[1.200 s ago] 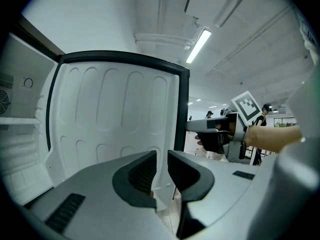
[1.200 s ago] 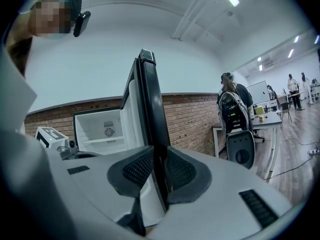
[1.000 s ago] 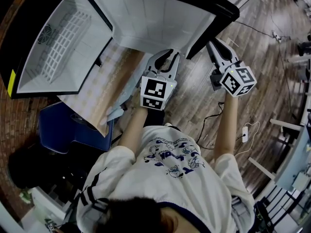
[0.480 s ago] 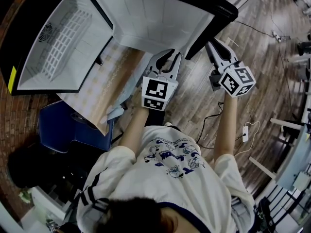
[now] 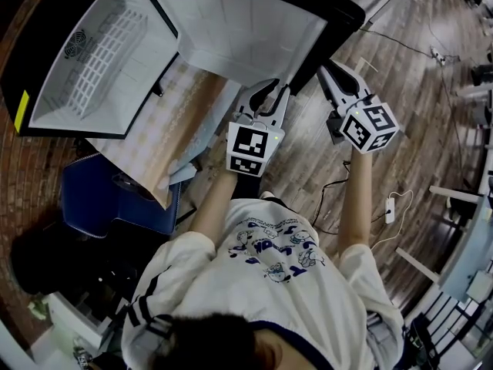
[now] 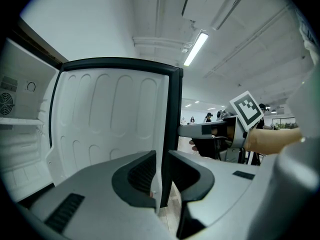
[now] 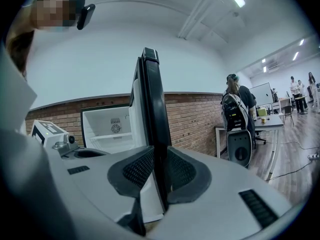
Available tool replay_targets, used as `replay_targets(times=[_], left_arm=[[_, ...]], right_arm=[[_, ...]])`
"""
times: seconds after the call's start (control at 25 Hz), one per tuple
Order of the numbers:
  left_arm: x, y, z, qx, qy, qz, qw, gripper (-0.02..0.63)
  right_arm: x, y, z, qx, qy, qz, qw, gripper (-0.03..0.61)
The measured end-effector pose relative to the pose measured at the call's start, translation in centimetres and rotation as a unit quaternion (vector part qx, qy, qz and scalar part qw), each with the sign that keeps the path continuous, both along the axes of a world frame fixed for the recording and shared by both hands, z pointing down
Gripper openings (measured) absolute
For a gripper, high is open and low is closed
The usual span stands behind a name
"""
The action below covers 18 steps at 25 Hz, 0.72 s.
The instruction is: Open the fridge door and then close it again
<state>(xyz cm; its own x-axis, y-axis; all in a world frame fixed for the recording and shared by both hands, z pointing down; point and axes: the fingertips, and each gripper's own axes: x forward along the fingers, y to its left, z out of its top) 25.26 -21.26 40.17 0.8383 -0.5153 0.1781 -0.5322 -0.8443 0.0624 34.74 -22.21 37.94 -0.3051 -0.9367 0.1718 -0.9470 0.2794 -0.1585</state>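
The fridge sits on a cloth-covered desk with its door swung wide, white liner facing the person. Both claws are on the door's free edge. The left claw is shut on the thin white lip of the liner, with very little material between its pads. The right claw is clamped on the black outer edge, a little further along.

From where I stand the door looks fully open, so closing it is what's left, and that's where I'd worry.

- **Slipping:** the left claw's hold is shallow. If the door is pushed at an angle, that lip could slide out of the pads.
- **Twisting:** with two claws on one edge, one hand leading the other would twist the grips against each other, and one might let go.
- **Trapping:** a claw on the edge when the door meets the cabinet could get pinched in the gap or stop it sealing.
- **Sliding:** a hard shove could slam the door, or shift the fridge on its cloth.
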Motion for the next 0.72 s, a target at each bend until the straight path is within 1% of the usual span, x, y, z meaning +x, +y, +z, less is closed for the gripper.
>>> replay_targets(times=[0.4, 0.72], left_arm=[[-1.4, 3.1, 0.2, 0.003, -0.004, -0.006, 1.0, 0.08], [-3.0, 6.5, 0.2, 0.009, -0.011, -0.023, 0.9996, 0.08]], right_arm=[[-3.4, 2.9, 0.2, -0.001, 0.007, -0.032, 0.999, 0.089], [-6.7, 5.6, 0.0, -0.001, 0.022, -0.068, 0.997, 0.089]])
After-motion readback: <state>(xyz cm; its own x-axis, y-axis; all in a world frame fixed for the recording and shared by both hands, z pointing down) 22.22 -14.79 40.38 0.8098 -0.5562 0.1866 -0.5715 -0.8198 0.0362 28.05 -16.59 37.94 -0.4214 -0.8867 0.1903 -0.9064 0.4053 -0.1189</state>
